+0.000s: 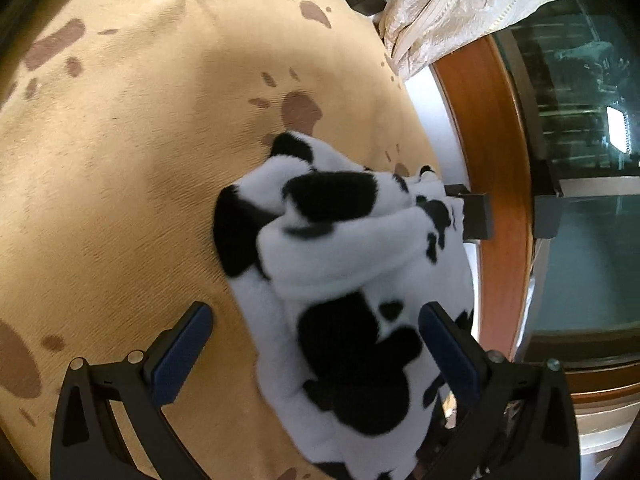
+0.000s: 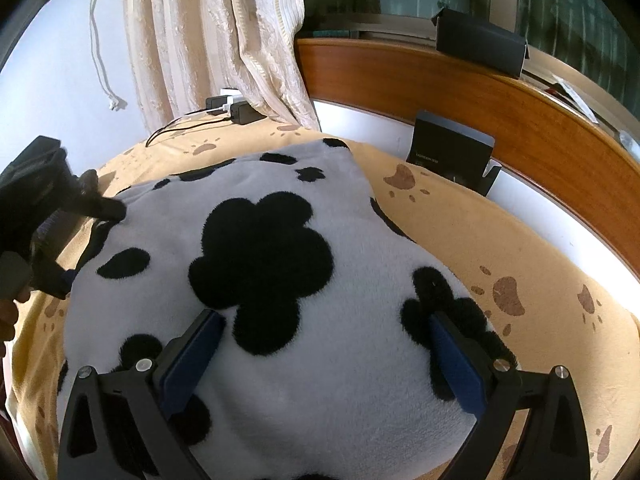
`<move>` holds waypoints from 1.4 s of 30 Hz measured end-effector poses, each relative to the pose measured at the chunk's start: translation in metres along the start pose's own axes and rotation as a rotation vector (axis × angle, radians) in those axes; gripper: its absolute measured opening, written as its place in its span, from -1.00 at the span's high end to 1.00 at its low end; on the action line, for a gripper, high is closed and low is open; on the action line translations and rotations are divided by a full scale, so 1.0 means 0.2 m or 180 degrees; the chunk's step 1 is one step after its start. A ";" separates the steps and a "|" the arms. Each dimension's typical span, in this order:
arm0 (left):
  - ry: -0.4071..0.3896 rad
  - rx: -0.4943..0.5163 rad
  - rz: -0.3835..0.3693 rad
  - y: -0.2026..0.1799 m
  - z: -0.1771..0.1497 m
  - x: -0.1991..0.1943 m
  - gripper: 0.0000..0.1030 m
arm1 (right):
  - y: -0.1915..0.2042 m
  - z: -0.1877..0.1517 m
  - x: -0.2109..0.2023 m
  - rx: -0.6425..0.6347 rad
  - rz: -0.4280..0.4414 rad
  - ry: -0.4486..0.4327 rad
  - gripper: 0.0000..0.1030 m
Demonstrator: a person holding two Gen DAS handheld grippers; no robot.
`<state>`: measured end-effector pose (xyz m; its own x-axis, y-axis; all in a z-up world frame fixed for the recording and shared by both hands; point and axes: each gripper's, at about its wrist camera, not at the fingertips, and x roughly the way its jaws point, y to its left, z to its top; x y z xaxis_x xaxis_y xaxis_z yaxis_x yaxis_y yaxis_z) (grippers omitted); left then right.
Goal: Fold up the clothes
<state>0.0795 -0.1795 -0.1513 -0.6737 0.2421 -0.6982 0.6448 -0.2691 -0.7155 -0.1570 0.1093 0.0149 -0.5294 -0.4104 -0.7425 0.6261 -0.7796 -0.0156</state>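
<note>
A fluffy white garment with black cow patches (image 1: 340, 248) lies bunched on the tan paw-print bedspread (image 1: 120, 160), near the bed's right edge. My left gripper (image 1: 316, 332) is open and held low over the garment's near end, with fleece filling the space toward its right finger. In the right wrist view the same garment (image 2: 280, 240) spreads wide and fairly flat. My right gripper (image 2: 326, 340) is open, both blue pads resting on or just over the fleece. At the garment's left edge one of the left gripper's dark fingers (image 2: 104, 208) touches the cloth.
A wooden ledge (image 2: 440, 80) and window run along the far side of the bed. A black box (image 2: 452, 152) stands against the ledge and another (image 2: 480, 44) sits on top. A cream curtain (image 2: 224, 40) hangs at the back, with chargers and cables (image 2: 236, 110) below it.
</note>
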 end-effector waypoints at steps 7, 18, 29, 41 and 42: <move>0.0166 0.0132 -0.0207 -0.05 0.05 0.08 -0.67 | 0.02 0.01 -0.03 0.0014 -0.0076 0.0011 -0.99; 0.0536 0.0138 -0.0217 -0.09 0.13 0.06 0.03 | 0.44 -0.02 -0.39 -0.0614 0.0083 -0.0678 -0.98; 0.1247 0.0107 -0.0207 -0.07 0.24 0.09 0.03 | 0.99 -0.04 -0.12 -0.1735 -0.0601 -0.0562 -0.98; 0.2075 0.0429 -0.0264 -0.10 0.35 0.20 -0.03 | 1.22 0.00 0.21 -0.2042 -0.1348 -0.0063 -0.92; 0.2112 0.0436 -0.0263 -0.11 0.35 0.20 -0.05 | 1.22 0.01 0.23 -0.2014 -0.1373 -0.0038 -0.90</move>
<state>0.0138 -0.2288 -0.1619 -0.3266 0.7756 -0.5402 0.5198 -0.3300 -0.7880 -0.0311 -0.1007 -0.0220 -0.8052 -0.1389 -0.5765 0.5691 -0.4539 -0.6856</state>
